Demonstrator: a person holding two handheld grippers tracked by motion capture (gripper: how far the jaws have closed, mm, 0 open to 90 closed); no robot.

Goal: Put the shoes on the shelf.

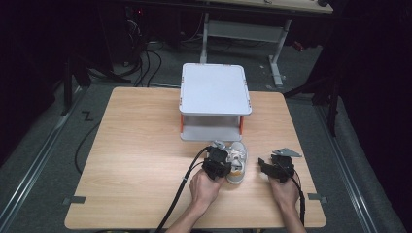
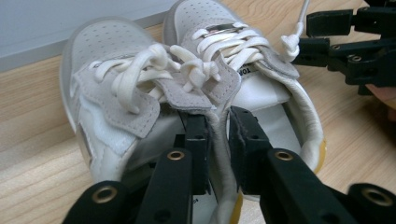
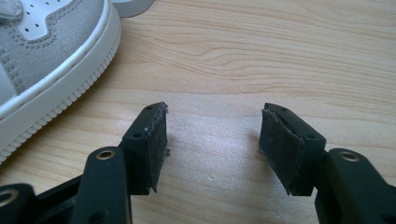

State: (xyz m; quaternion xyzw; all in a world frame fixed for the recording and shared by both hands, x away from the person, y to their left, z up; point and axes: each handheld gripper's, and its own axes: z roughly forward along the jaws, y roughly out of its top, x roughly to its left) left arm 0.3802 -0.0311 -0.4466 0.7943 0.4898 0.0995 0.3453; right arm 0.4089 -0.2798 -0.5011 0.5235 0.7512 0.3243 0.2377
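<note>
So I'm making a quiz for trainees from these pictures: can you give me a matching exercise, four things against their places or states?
Things:
1. left gripper
2. right gripper
3. pair of shoes
4. grey box

Places or states:
A. open over bare wood
B. at the table's far edge
C. shut on the two shoes' inner collars
D. just in front of the box

Pairs: 1-C, 2-A, 3-D, 4-B

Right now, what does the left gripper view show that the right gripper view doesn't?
Left gripper view: the left gripper shut on the touching inner collars of the two shoes, their knotted laces, and the right gripper beyond them.

Right gripper view: the right gripper open over bare table, and a shoe's outer sole edge.

Both: grey and white shoe, wooden table.
</note>
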